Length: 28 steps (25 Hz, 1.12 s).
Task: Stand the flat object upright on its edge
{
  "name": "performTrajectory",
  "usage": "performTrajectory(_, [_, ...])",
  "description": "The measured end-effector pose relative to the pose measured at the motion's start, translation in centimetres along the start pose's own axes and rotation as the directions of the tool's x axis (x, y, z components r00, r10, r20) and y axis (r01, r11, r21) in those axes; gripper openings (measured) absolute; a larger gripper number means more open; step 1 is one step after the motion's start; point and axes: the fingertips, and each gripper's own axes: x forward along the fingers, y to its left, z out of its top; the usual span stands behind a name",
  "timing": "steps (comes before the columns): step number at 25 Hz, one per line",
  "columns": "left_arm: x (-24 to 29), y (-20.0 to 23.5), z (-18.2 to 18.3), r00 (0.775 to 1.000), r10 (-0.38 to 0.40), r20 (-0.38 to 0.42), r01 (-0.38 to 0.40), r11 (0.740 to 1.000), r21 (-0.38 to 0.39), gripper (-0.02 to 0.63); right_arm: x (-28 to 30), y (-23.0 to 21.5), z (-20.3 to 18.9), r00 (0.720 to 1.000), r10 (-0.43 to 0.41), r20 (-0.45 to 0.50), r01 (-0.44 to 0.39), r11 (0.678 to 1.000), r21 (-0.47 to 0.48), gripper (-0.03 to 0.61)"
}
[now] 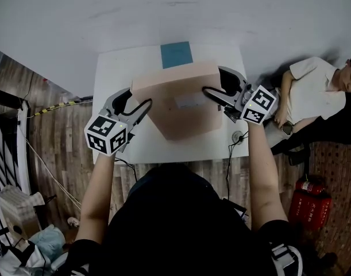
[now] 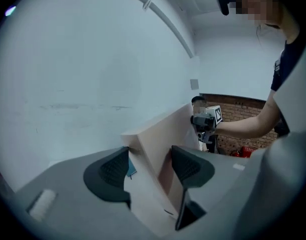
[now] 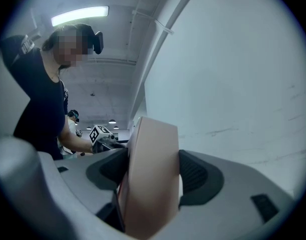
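Observation:
A flat tan box (image 1: 181, 105) stands on its long edge on the white table (image 1: 115, 68), leaning a little toward me. My right gripper (image 1: 212, 80) is shut on the box's right end, and in the right gripper view both pads press its faces (image 3: 153, 174). My left gripper (image 1: 139, 98) straddles the box's left end. In the left gripper view the box (image 2: 158, 149) passes between the jaws, close to the right pad (image 2: 185, 166), with a slit of table showing beside the left pad (image 2: 112, 171).
A blue square (image 1: 176, 54) lies on the table behind the box. A grey wall rises just past the table. A person (image 1: 319, 91) sits on the floor at the right, near a red extinguisher (image 1: 310, 203). A cable (image 1: 238, 137) hangs at the table's front right.

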Motion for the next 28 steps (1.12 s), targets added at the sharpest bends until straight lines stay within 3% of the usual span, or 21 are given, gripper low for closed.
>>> performTrajectory(7, [-0.9, 0.7, 1.6, 0.996, 0.082, 0.03, -0.086, 0.986, 0.145, 0.275, 1.0, 0.6, -0.2, 0.996, -0.004, -0.093, -0.003, 0.997, -0.077, 0.327])
performTrajectory(11, [-1.7, 1.5, 2.0, 0.993, 0.103, 0.057, -0.112, 0.976, 0.189, 0.275, 1.9, 1.2, -1.9, 0.986, -0.011, -0.164, -0.008, 0.994, -0.111, 0.324])
performTrajectory(18, [-2.0, 2.0, 1.8, 0.991, 0.108, 0.08, -0.123, 0.97, 0.21, 0.275, 2.4, 1.4, -3.5, 0.984, -0.046, -0.174, 0.027, 0.993, -0.112, 0.324])
performTrajectory(26, [-1.7, 2.1, 1.5, 0.994, 0.063, 0.084, -0.074, 0.987, 0.143, 0.278, 2.4, 1.0, -3.3, 0.984, -0.055, -0.171, 0.054, 0.999, -0.01, 0.325])
performTrajectory(28, [-1.4, 2.0, 1.4, 0.996, 0.044, 0.075, -0.054, 0.988, 0.142, 0.31, 2.0, 0.9, -2.9, 0.985, -0.067, -0.161, 0.067, 0.998, -0.004, 0.34])
